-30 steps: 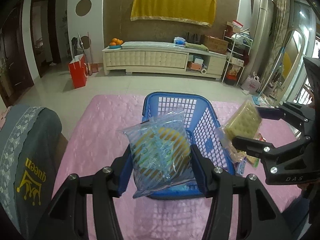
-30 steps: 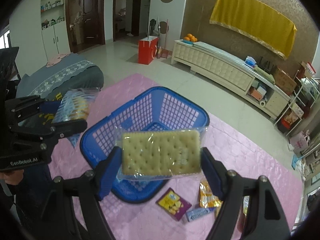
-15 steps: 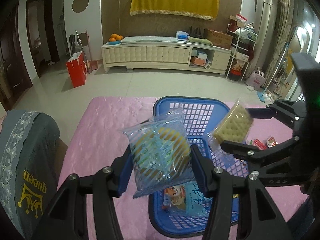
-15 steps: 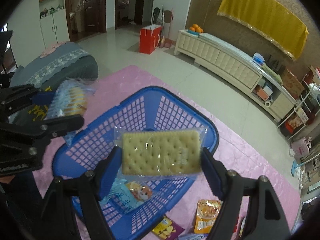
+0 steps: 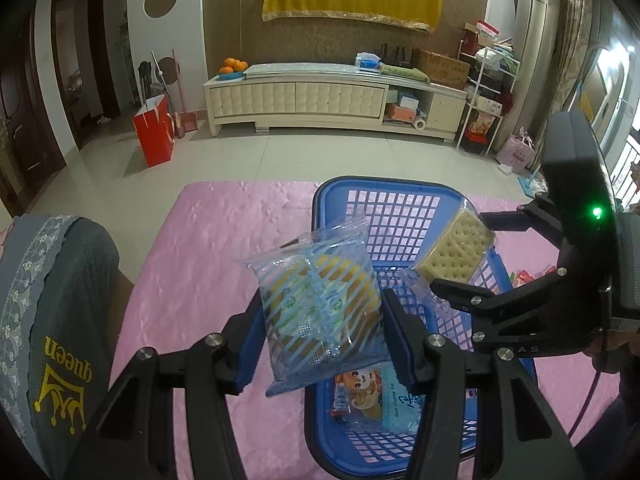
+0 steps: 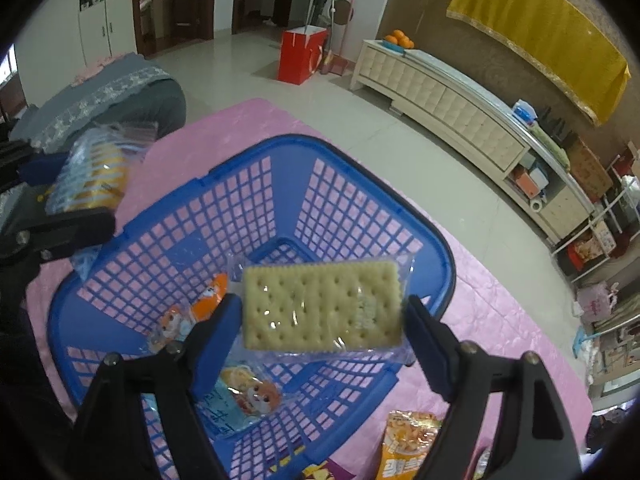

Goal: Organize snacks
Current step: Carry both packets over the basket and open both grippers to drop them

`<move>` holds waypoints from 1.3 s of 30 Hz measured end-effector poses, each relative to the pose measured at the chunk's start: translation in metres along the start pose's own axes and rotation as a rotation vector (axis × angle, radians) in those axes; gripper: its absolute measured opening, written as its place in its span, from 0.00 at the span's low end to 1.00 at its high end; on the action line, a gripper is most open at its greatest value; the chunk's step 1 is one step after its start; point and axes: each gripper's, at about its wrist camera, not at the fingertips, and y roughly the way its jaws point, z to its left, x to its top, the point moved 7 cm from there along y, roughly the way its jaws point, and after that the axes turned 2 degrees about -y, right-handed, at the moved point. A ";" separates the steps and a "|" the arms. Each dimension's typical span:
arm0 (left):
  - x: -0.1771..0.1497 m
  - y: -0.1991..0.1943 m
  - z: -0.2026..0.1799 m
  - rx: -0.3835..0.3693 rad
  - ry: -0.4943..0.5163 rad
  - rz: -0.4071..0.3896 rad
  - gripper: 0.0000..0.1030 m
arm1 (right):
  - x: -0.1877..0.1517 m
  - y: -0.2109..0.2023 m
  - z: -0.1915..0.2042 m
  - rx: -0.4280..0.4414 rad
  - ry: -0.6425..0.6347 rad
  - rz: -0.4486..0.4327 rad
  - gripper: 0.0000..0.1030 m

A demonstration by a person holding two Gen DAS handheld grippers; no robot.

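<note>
Two grippers, each holding one packet: our left gripper (image 5: 320, 316) clamps a blue-striped snack bag (image 5: 318, 304) and our right gripper (image 6: 324, 316) pinches a clear-wrapped cracker pack (image 6: 322, 306), both held above the one blue basket (image 6: 360, 184) on the pink cloth (image 5: 200, 264). Inside the basket we count two cartoon packets (image 6: 244, 400) (possibly more hidden). Beside it lies one orange packet (image 6: 404, 448).

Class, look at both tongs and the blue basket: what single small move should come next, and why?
Probably open the right tongs and let the cracker pack drop. It hangs above the blue basket, where a cartoon snack bag already lies. The left tongs, holding the striped packet, can follow.
</note>
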 end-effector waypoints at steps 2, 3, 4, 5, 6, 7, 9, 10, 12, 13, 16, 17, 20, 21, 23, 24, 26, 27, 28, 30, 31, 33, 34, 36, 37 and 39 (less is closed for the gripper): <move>-0.001 0.000 -0.001 -0.002 0.002 0.004 0.50 | -0.001 0.002 -0.007 -0.026 0.005 0.009 0.89; -0.002 0.000 -0.002 -0.003 0.005 0.006 0.50 | -0.002 0.002 -0.011 -0.040 0.015 0.007 0.92; -0.002 -0.001 -0.003 -0.004 0.008 0.007 0.50 | -0.004 0.001 -0.015 -0.045 0.030 0.005 0.93; -0.003 -0.001 -0.004 -0.006 0.011 0.007 0.50 | -0.006 0.000 -0.018 -0.037 0.047 0.011 0.93; -0.003 -0.002 -0.005 -0.008 0.014 0.007 0.50 | -0.008 -0.001 -0.020 -0.026 0.065 0.016 0.93; -0.003 -0.003 -0.007 -0.009 0.016 0.007 0.50 | -0.010 -0.003 -0.023 -0.016 0.081 0.018 0.93; -0.003 -0.004 -0.009 -0.013 0.018 0.008 0.50 | -0.016 -0.009 -0.027 -0.015 0.110 0.015 0.93; -0.003 -0.005 -0.011 -0.017 0.020 0.007 0.50 | -0.018 -0.012 -0.029 -0.015 0.125 0.010 0.93; -0.001 -0.006 -0.015 -0.024 0.025 0.006 0.50 | -0.025 -0.021 -0.030 -0.003 0.156 -0.003 0.93; -0.001 -0.007 -0.018 -0.029 0.030 0.006 0.50 | -0.029 -0.025 -0.032 0.001 0.171 -0.009 0.93; -0.001 -0.007 -0.031 -0.046 0.049 0.010 0.50 | -0.036 -0.035 -0.034 -0.001 0.203 -0.030 0.93; -0.001 -0.006 -0.034 -0.052 0.054 0.013 0.50 | -0.039 -0.040 -0.034 0.001 0.216 -0.040 0.93; -0.001 -0.003 -0.045 -0.069 0.074 0.022 0.50 | -0.045 -0.047 -0.035 0.015 0.243 -0.061 0.93; -0.001 -0.001 -0.051 -0.076 0.083 0.026 0.50 | -0.047 -0.049 -0.036 0.019 0.248 -0.066 0.93; -0.002 0.002 -0.059 -0.086 0.099 0.037 0.50 | -0.049 -0.051 -0.039 0.011 0.262 -0.071 0.93; -0.001 0.004 -0.063 -0.091 0.106 0.044 0.50 | -0.051 -0.051 -0.040 0.006 0.270 -0.073 0.93; -0.002 0.009 -0.071 -0.102 0.111 0.057 0.50 | -0.055 -0.052 -0.044 0.007 0.287 -0.073 0.93; -0.002 0.013 -0.073 -0.107 0.113 0.069 0.50 | -0.057 -0.052 -0.047 0.011 0.297 -0.076 0.93; -0.003 0.017 -0.076 -0.113 0.112 0.084 0.50 | -0.060 -0.052 -0.049 0.016 0.310 -0.081 0.93; -0.003 0.024 -0.080 -0.119 0.105 0.098 0.50 | -0.065 -0.053 -0.054 0.021 0.334 -0.093 0.93; -0.003 0.027 -0.083 -0.122 0.109 0.098 0.50 | -0.067 -0.053 -0.056 0.020 0.341 -0.094 0.93; -0.004 0.031 -0.086 -0.118 0.122 0.100 0.50 | -0.072 -0.051 -0.061 0.008 0.357 -0.088 0.93; -0.002 0.036 -0.088 -0.112 0.130 0.107 0.50 | -0.075 -0.051 -0.064 -0.001 0.366 -0.085 0.93; 0.001 0.043 -0.090 -0.110 0.131 0.112 0.50 | -0.079 -0.050 -0.069 -0.018 0.380 -0.084 0.93; 0.003 0.047 -0.091 -0.110 0.129 0.112 0.50 | -0.081 -0.050 -0.073 -0.030 0.391 -0.083 0.93; 0.006 0.053 -0.093 -0.106 0.131 0.112 0.55 | -0.085 -0.050 -0.078 -0.040 0.409 -0.084 0.93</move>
